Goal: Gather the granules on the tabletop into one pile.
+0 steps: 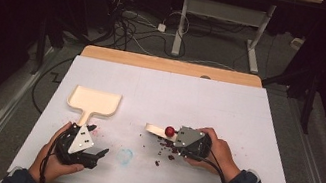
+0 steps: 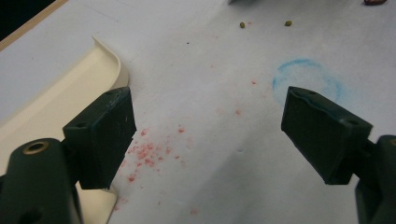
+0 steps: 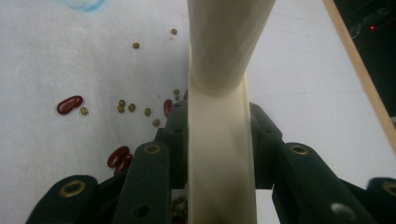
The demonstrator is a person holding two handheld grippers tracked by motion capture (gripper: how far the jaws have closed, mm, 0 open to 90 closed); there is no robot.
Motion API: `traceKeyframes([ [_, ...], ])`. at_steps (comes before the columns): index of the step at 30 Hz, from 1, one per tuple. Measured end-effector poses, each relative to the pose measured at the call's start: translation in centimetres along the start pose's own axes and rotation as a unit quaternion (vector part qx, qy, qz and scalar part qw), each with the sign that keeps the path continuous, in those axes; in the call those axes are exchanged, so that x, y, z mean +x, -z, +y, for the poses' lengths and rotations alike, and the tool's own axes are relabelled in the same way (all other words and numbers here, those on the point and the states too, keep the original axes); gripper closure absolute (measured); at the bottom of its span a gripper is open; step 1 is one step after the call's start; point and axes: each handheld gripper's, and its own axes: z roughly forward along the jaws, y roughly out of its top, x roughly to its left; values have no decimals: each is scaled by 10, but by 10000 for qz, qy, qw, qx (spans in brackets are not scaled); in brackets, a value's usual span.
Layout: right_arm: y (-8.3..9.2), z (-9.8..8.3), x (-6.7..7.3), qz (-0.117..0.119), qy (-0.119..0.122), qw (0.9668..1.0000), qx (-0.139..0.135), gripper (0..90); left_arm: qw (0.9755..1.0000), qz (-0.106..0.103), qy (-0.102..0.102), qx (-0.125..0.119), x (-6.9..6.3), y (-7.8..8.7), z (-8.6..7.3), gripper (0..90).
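Observation:
A cream dustpan (image 1: 94,101) lies on the white table cover (image 1: 210,100) at the left, its handle pointing toward me. My left gripper (image 1: 97,141) rests just beside that handle, open and holding nothing. In the left gripper view (image 2: 208,135) the dustpan's rim (image 2: 60,93) lies by the left jaw, and I cannot tell whether they touch. My right gripper (image 1: 177,137) is shut on the handle of a cream scraper-like tool (image 1: 156,130). In the right gripper view (image 3: 219,135) the tool (image 3: 223,93) runs up between the jaws over scattered beans.
Red kidney beans (image 3: 70,104) and small green beans (image 3: 126,107) lie loose around the right gripper (image 1: 166,148). Red crumbs (image 2: 144,154) and a blue ring stain (image 2: 306,77) mark the cover near the left gripper. The table's wooden far edge (image 1: 170,65) shows behind.

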Motion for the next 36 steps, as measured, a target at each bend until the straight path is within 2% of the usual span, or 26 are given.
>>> traceKeyframes([
  [1, 3, -1, -3, -129, -72, 9999, -89, 677, 10000, 7, 3, -3, 0, 0, 0, 170],
  [3, 5, -1, -5, -168, -125, 9997, -118, 677, 10000, 6, -10, 9, 0, 0, 0, 170],
  [4, 11, -2, -10, -261, -164, 9993, -227, 677, 10000, 11, -9, 3, 0, 0, 0, 170],
  [6, 15, -1, -12, -294, -205, 9989, -287, 677, 10000, 19, 8, -8, 0, 1, 0, 170],
  [8, 26, 1, -15, -223, -313, 9984, -419, 677, 10000, 25, 9, -6, 0, 1, 0, 170],
  [9, 37, 4, -17, -35, -465, 9974, -549, 677, 10000, 30, -8, 7, 1, 2, 0, 170],
  [13, 55, 13, -11, 491, -710, 9941, -653, 677, 10000, 52, 33, -46, 1, 3, 0, 170],
  [16, 60, 17, -1, 1058, -845, 9878, -764, 677, 9999, 69, 61, -58, 1, 4, -1, 170],
  [17, 60, 17, -1, 1058, -845, 9878, -764, 677, 9999, 67, 72, -65, 1, 4, -1, 170],
  [18, 60, 18, 6, 1382, -918, 9831, -774, 677, 9999, 70, 76, -66, 2, 4, -1, 170],
  [20, 56, 18, 14, 1717, -1006, 9772, -741, 677, 9999, 74, 81, -59, 2, 5, -1, 170],
  [21, 56, 18, 14, 1717, -1006, 9772, -741, 677, 9999, 69, 83, -60, 2, 5, -1, 170],
  [22, 53, 18, 17, 1866, -1052, 9742, -707, 677, 9999, 68, 81, -70, 2, 5, -1, 170],
  [23, 47, 20, 23, 2124, -1122, 9688, -610, 677, 9999, 66, 77, -75, 2, 5, -1, 170],
  [26, 35, 20, 28, 2412, -1236, 9616, -424, 677, 9999, 57, 66, -81, 2, 5, -1, 170],
  [28, 30, 20, 29, 2447, -1225, 9611, -367, 677, 9999, 41, 66, -75, 2, 5, -1, 170],
  [29, 24, 18, 28, 2449, -1339, 9596, -364, 677, 9999, 40, 63, -71, 2, 5, -1, 169],
  [30, 24, 18, 28, 2449, -1339, 9596, -364, 677, 10000, 41, 59, -68, 2, 5, -1, 169],
  [32, 21, 13, 20, 2268, -1434, 9629, -297, 676, 10000, 24, 59, -65, 2, 4, -1, 170],
  [33, 21, 13, 20, 2268, -1434, 9629, -297, 676, 10000, 22, 56, -58, 2, 4, -1, 170],
  [34, 18, 7, 13, 2261, -1609, 9603, -288, 676, 10000, 15, 57, -58, 2, 4, -1, 169],
  [36, 14, 2, 7, 2173, -1702, 9608, -250, 675, 10000, 12, 31, -47, 1, 4, -1, 170],
])
